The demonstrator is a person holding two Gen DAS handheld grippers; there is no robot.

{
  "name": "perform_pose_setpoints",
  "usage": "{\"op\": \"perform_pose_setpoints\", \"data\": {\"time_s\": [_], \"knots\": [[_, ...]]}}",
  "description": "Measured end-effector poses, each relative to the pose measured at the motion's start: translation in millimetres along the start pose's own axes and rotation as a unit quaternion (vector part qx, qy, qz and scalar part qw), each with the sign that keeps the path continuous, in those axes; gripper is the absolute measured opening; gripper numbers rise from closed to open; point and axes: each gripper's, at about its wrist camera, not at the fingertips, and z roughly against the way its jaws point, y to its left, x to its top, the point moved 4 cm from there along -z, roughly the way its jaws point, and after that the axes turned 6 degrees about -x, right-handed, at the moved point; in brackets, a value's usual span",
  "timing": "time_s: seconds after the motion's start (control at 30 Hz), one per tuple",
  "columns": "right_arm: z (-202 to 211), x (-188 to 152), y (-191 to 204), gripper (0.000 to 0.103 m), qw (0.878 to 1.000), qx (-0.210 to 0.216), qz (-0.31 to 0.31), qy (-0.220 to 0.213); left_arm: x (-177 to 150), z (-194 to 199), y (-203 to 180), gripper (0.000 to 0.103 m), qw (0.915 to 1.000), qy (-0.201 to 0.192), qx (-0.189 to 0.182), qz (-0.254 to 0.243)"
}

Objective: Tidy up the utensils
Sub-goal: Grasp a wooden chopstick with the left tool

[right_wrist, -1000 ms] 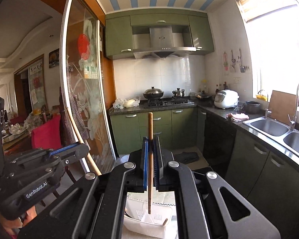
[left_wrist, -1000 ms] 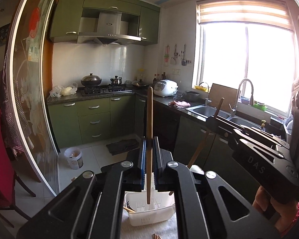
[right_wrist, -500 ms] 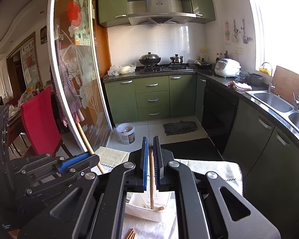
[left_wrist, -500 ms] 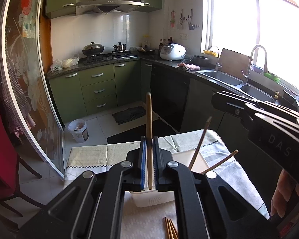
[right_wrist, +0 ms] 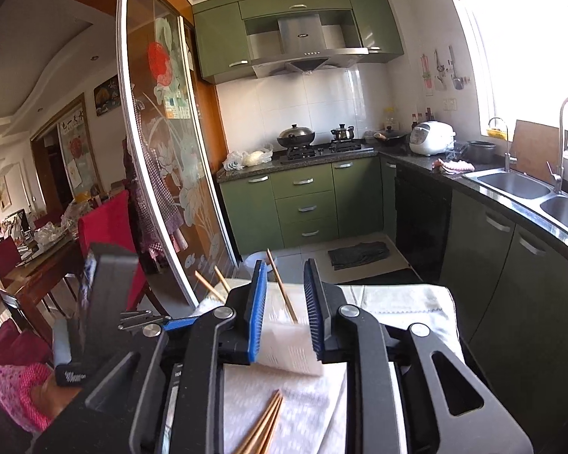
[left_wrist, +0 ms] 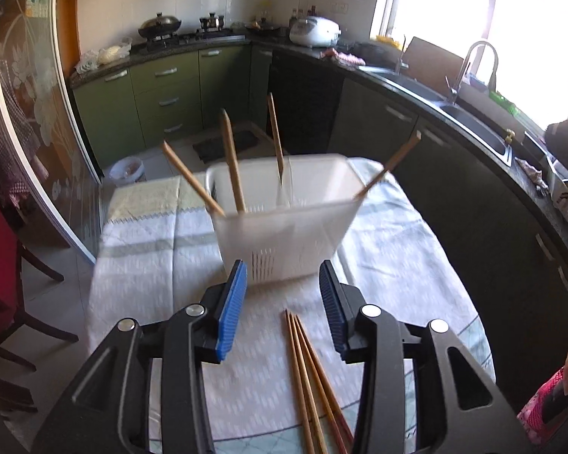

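A white plastic basket [left_wrist: 284, 234] stands on the cloth-covered table [left_wrist: 151, 249] and holds several wooden chopsticks [left_wrist: 231, 166] leaning upright. The basket also shows in the right wrist view [right_wrist: 287, 344]. My left gripper [left_wrist: 282, 306] is open and empty, just in front of the basket. My right gripper [right_wrist: 284, 312] is open and empty, above the basket's near wall. Several loose chopsticks [left_wrist: 310, 382] lie on the cloth near the front edge, also seen in the right wrist view [right_wrist: 263, 427]. The left gripper's body [right_wrist: 98, 310] shows at the left of the right wrist view.
Green kitchen cabinets [right_wrist: 303, 204], a stove with pots [right_wrist: 314, 140] and a sink [right_wrist: 518, 185] lie beyond the table. A glass sliding door [right_wrist: 163, 174] and red chairs [right_wrist: 106, 234] stand to the left. A white bucket [left_wrist: 127, 170] sits on the floor.
Both grippers have let go of their chopsticks, which now stand in the basket. Both jaws opened, and both grippers tilted down and drew back toward the table's front.
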Motion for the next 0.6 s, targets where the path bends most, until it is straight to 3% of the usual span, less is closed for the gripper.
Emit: {"op": "perform_pose_setpoints", "data": {"time_s": [0.1,0.2,0.23,0.3,0.5,0.6], "knots": [[10.7,-47.0,-14.1,0.025,0.999,-0.002,-0.014,0.034,-36.8,-32.4,2.1,0.038,0.9971,0.071,-0.019,0.018],[14.3,-87.2,-29.3,0.025,0.997,-0.006,-0.037,0.063,-65.0,-61.4,3.2,0.038,0.9923,0.118,-0.025,0.028],[14.3,-98.4,-34.9,0.025,0.996,-0.004,-0.047,0.074,-71.0,-69.3,2.8,0.032,0.9911,0.128,-0.022,0.028],[13.3,-117.8,-43.7,0.025,0.994,-0.002,-0.061,0.095,-82.0,-83.2,-0.2,0.022,0.9887,0.146,-0.018,0.028],[14.8,-146.7,-61.1,0.025,0.989,0.000,-0.094,0.114,-93.0,-105.5,-6.3,0.021,0.9850,0.171,-0.002,0.021],[14.0,-149.0,-62.2,0.025,0.988,0.003,-0.099,0.116,-96.1,-113.2,-4.0,0.014,0.9835,0.179,0.013,0.020]]}}
